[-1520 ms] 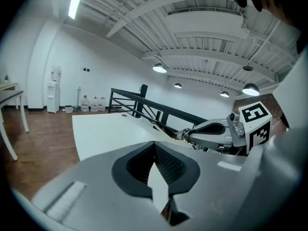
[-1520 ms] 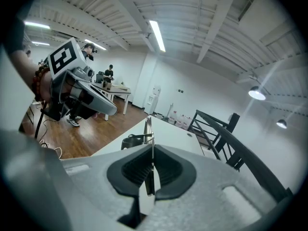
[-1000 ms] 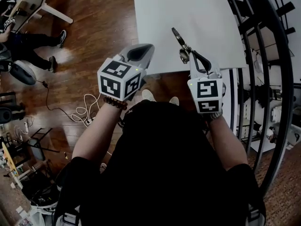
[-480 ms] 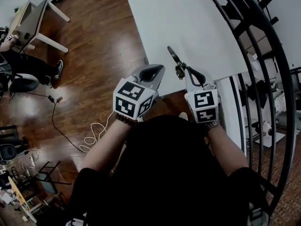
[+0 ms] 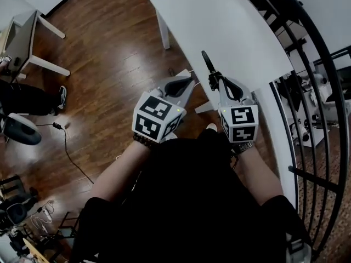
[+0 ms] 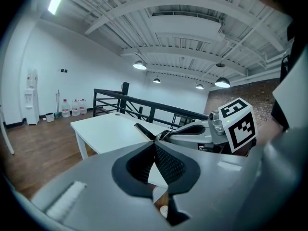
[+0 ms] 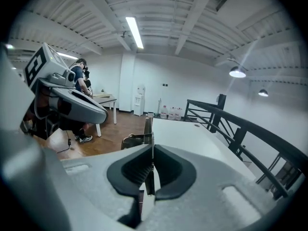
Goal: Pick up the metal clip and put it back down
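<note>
Head view, centre right of the frame: the right gripper (image 5: 218,84) has its jaws pressed together on the metal clip (image 5: 208,66). The clip's long dark end sticks out past the tips toward the upper middle of the frame. It sits over the near edge of the white table (image 5: 219,21), and it looks lifted clear of the top, though the steep angle leaves that uncertain.

Right gripper view agrees: the 2 pads meet at the middle of the frame, with the thin clip (image 7: 146,129) pinched between them and poking out ahead over the tabletop.

The left gripper (image 5: 188,79) hangs just beside it at centre frame. In the left gripper view its jaws (image 6: 155,146) are pressed together on nothing.

By this reading the first half, the pick-up, is done. The second half is left: lowering the clip onto the table, spreading the right jaws and drawing away.
</note>
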